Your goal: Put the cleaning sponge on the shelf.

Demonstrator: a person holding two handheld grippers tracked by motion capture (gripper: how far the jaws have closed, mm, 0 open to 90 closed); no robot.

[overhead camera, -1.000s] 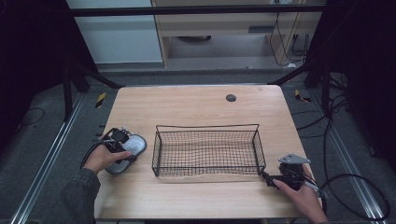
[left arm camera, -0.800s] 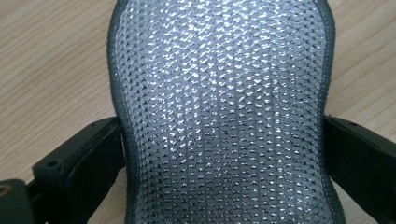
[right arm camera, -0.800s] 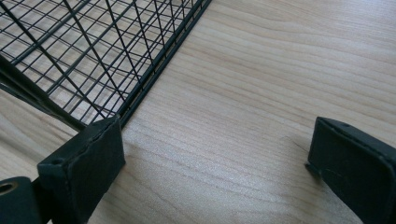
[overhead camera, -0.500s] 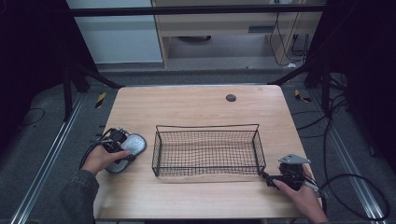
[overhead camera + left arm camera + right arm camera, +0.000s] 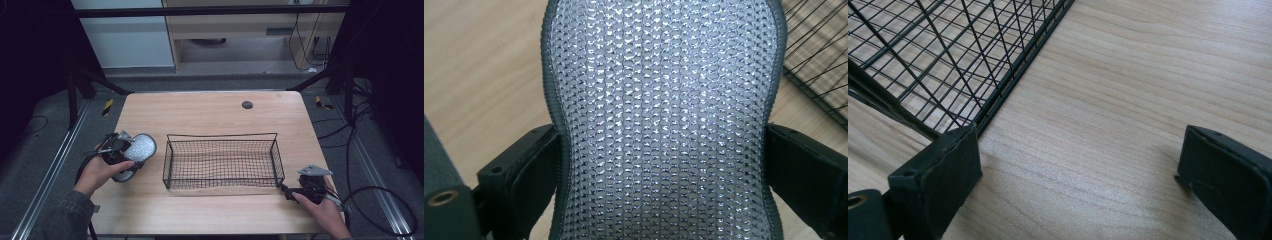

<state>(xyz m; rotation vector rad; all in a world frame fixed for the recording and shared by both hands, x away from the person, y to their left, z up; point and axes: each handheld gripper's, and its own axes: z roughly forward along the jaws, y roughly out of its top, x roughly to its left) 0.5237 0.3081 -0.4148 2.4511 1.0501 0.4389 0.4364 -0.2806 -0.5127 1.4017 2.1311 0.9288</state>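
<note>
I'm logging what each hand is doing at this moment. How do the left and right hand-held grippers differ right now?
The left hand-held gripper is closed on a silvery mesh shoe; the right hand-held gripper is open with only bare table between its jaws. The left one sits left of the wire basket, apart from it, while the right one sits at the basket's near right corner. Both have black jaws, and each is held in a hand low over the table.
</note>
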